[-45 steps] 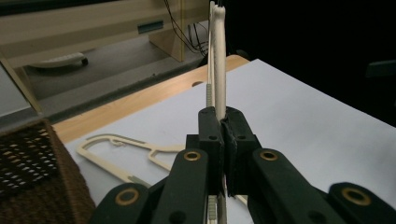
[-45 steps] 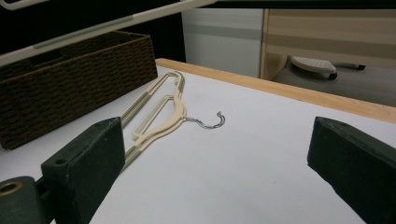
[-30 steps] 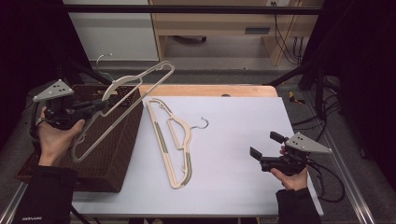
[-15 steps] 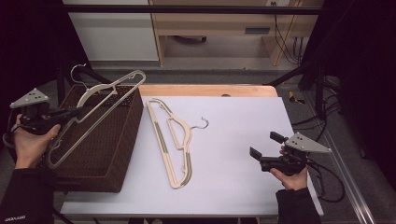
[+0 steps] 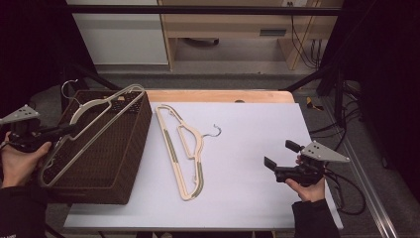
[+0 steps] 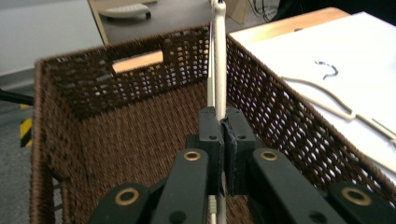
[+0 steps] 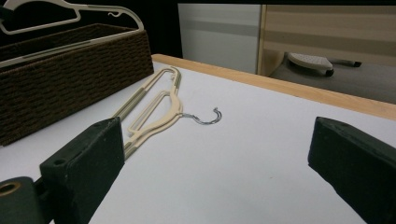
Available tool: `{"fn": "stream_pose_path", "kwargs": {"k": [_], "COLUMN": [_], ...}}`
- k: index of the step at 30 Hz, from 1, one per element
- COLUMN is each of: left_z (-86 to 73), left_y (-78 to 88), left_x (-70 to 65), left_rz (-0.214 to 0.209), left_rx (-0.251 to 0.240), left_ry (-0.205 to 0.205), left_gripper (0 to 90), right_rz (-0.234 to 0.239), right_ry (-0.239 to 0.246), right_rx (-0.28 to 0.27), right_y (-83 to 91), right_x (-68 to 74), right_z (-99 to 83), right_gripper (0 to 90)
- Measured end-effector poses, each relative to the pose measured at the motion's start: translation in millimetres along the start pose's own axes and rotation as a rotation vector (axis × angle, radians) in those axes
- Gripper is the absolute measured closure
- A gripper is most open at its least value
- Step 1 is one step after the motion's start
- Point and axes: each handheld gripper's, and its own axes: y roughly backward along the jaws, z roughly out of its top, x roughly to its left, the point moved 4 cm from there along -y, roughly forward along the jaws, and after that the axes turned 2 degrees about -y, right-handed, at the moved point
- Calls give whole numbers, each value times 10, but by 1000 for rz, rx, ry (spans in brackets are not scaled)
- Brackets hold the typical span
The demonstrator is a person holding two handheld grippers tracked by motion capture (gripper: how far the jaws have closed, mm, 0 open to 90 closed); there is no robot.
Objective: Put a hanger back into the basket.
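Hanger (image 5: 94,130) pinched in my left gripper (image 6: 219,135), jaws clamped on its bar, above the brown basket (image 5: 130,163), spanning its rims. My right gripper (image 5: 277,161), jaws wide and empty, hovers over bare white table (image 5: 247,148) near a second hanger (image 5: 183,151).

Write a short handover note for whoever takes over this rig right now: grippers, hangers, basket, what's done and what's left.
Left gripper: shut on the bar of the held hanger, which hangs tilted over the brown wicker basket, its hook past the far rim.
Right gripper: open, holding nothing, hovering over the near right part of the white table.
Second hanger: flat on the table just right of the basket, hook pointing right.
Done: one hanger lifted and brought above the basket.
Left: probably lower and release it inside, then pick up the second hanger and put it in too.
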Motion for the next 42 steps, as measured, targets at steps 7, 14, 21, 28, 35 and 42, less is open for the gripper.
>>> {"fn": "stream_pose_path", "kwargs": {"k": [7,14,21,28,35,42], "left_z": [-153,-324,-440,-528,-458,-239], "left_y": [-51,-126,-402,-457,-285,-168], "left_x": [27,59,21,116,112,-118], "left_rz": [-8,-6,14,109,197,182], "left_rx": [56,139,232,295,235,61], "left_ry": [3,-1,21,93,112,102], "left_gripper": [869,869,858,825,642,431], "right_rz": [2,3,6,8,9,5], "right_ry": [3,7,5,4,1,-3], "right_rx": [4,11,14,14,14,7], "right_y": [-13,-34,-39,-42,-48,-36], "right_x": [6,12,19,21,32,15], "right_z": [-9,-21,-27,-28,-26,-17], "right_gripper": [39,39,39,39,39,38]}}
